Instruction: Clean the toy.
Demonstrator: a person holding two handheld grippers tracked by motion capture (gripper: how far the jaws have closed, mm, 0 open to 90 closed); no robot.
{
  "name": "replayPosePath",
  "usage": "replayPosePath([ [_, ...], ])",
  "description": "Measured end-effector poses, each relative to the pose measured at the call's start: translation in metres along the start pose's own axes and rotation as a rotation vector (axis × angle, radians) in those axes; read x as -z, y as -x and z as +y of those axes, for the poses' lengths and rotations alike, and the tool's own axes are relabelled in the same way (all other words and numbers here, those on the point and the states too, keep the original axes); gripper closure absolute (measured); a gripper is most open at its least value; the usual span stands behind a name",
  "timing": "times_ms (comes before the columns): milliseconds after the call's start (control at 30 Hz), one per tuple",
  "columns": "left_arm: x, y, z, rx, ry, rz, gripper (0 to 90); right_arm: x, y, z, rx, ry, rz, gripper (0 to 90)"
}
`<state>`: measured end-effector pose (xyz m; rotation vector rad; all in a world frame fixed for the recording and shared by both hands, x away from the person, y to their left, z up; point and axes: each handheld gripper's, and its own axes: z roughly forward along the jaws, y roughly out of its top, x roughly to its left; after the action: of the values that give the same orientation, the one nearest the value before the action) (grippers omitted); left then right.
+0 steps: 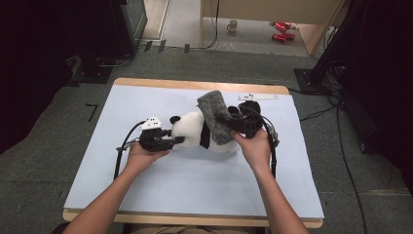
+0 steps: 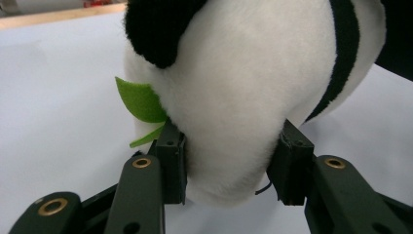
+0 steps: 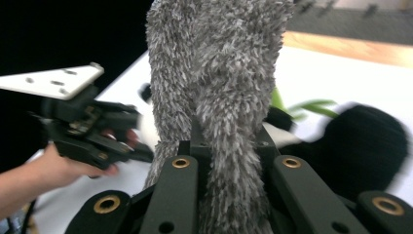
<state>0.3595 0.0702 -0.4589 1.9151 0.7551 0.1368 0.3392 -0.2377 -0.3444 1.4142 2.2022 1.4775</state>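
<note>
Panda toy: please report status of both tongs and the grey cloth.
Left tongs clamped on panda toy. Right tongs shut on grey fuzzy cloth, draped over panda. Nothing in the way.

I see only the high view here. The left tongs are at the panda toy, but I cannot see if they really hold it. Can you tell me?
Observer: Yes. In the left gripper view both pads of the left tongs press into the white plush of the panda toy.
Operator: And is there something near that grip?
Observer: A green felt leaf sticks out beside one jaw.
Operator: And the right tongs, do they hold the grey thing?
Observer: Yes. In the right gripper view the right tongs are closed on the fuzzy grey cloth, which rises above the jaws.
</note>
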Motion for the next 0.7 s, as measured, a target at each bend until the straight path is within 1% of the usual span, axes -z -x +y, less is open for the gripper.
replayPosePath([
  [67,0.003,0.006,-0.001,0.007,-0.006,0.01,56.6,-0.005,-0.01,0.0,0.003,0.005,0.036,79.2],
  [167,0.005,0.013,-0.001,0.014,-0.018,0.023,56.6,-0.018,-0.022,-0.003,0.013,-0.026,0.079,79.0],
  [267,0.006,0.019,-0.001,0.015,-0.014,0.038,56.5,-0.032,-0.03,-0.008,0.022,-0.06,0.089,78.9],
  [300,0.007,0.022,-0.002,0.014,-0.009,0.051,56.3,-0.036,-0.031,-0.01,0.023,-0.065,0.093,78.9],
  [367,0.007,0.025,-0.004,0.012,0.001,0.067,56.1,-0.041,-0.035,-0.012,0.009,-0.053,0.113,78.9],
  [433,0.007,0.029,-0.005,0.008,0.014,0.085,56.0,-0.046,-0.04,-0.013,0.009,-0.052,0.124,78.9],
  [533,0.007,0.032,-0.007,0.003,0.036,0.101,56.5,-0.056,-0.046,-0.015,0.018,-0.072,0.133,78.5],
  [567,0.007,0.033,-0.007,0.001,0.039,0.107,56.7,-0.061,-0.047,-0.017,0.023,-0.085,0.129,78.2],
  [600,0.007,0.033,-0.008,0.004,0.033,0.112,56.8,-0.064,-0.048,-0.019,0.034,-0.095,0.118,78.0],
  [700,0.006,0.029,-0.011,0.032,0.025,0.108,56.8,-0.072,-0.047,-0.023,0.075,-0.103,0.09,78.1],
])
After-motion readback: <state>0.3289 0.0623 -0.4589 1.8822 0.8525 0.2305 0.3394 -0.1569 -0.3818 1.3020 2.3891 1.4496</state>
